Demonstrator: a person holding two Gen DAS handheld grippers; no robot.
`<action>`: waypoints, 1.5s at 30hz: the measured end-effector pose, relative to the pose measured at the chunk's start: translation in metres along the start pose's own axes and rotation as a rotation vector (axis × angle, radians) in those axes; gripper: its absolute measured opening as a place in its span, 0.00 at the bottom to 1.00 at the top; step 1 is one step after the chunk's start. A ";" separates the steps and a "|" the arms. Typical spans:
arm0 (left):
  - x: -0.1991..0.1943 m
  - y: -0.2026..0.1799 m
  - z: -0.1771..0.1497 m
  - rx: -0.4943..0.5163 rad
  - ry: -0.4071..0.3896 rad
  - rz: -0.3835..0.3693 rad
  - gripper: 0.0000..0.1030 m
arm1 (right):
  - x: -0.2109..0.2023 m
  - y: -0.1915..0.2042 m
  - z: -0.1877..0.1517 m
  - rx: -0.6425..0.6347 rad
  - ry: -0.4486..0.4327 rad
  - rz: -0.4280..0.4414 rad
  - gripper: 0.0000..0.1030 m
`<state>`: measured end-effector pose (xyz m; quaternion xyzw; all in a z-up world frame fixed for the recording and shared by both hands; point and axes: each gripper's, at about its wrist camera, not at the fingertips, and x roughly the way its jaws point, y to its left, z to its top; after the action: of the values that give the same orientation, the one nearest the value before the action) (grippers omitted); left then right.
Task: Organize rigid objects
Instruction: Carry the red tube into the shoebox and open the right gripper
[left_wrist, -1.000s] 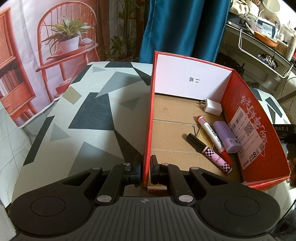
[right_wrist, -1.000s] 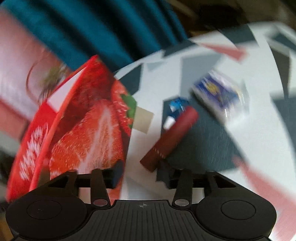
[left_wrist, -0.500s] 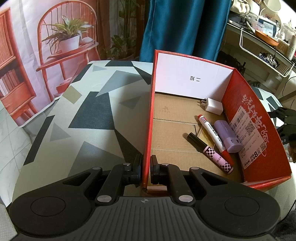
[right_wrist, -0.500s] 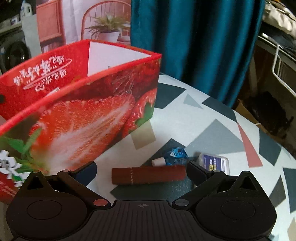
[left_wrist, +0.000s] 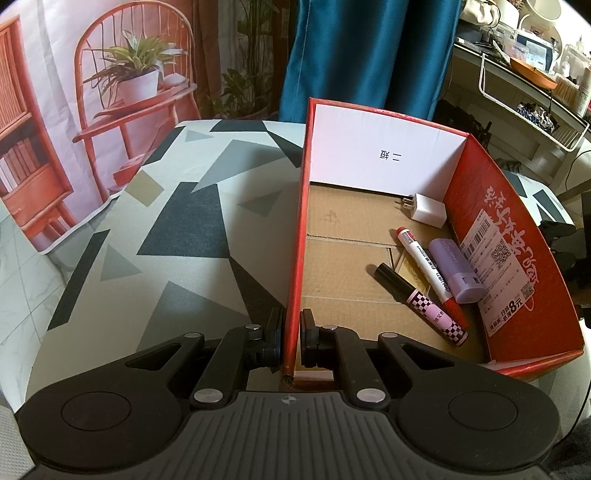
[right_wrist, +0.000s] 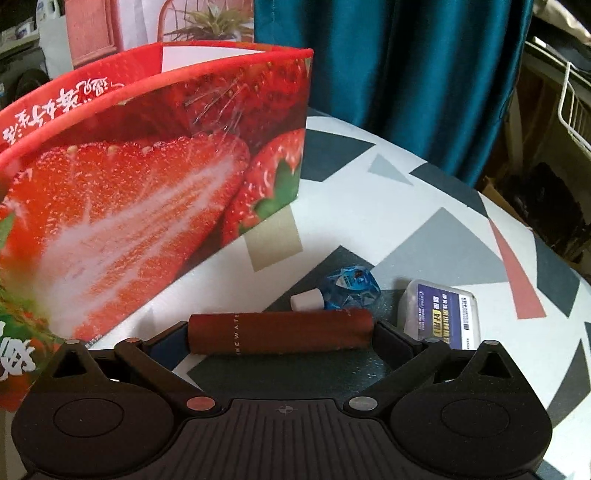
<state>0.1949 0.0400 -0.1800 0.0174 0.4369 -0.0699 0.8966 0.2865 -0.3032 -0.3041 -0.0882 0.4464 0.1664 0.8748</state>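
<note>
My left gripper (left_wrist: 291, 343) is shut on the near left wall of the red strawberry box (left_wrist: 300, 236). Inside the box lie a white charger (left_wrist: 428, 210), a red-and-white marker (left_wrist: 424, 266), a purple stick (left_wrist: 456, 269) and a black checkered pen (left_wrist: 421, 304). In the right wrist view, a dark red tube (right_wrist: 280, 330) lies crosswise on the table beside the box (right_wrist: 129, 206). My right gripper (right_wrist: 280, 341) straddles it lengthwise, its jaws wide and closing. Each fingertip is close to one end of the tube, and it still rests on the table.
Just behind the tube lie a small blue bottle with a white cap (right_wrist: 349, 290) and a clear plastic case with a blue label (right_wrist: 443, 314). The patterned tablecloth (left_wrist: 177, 229) drops off at a rounded edge. A teal curtain (right_wrist: 388, 74) hangs behind.
My right gripper rolled level, opened wide and came down around the dark red tube, which now lies between its fingers. The left gripper and the box have not moved.
</note>
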 end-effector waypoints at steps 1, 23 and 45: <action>0.000 0.000 0.000 -0.001 0.000 -0.001 0.10 | -0.001 0.000 0.000 0.007 -0.003 0.001 0.96; -0.001 0.000 0.001 0.008 -0.004 0.001 0.10 | -0.099 0.033 0.013 0.028 -0.352 0.009 0.95; -0.001 0.001 0.000 0.006 -0.009 -0.004 0.10 | -0.077 0.092 0.061 -0.010 -0.424 0.020 0.95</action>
<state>0.1949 0.0408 -0.1792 0.0189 0.4328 -0.0733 0.8983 0.2564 -0.2160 -0.2069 -0.0509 0.2525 0.1922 0.9469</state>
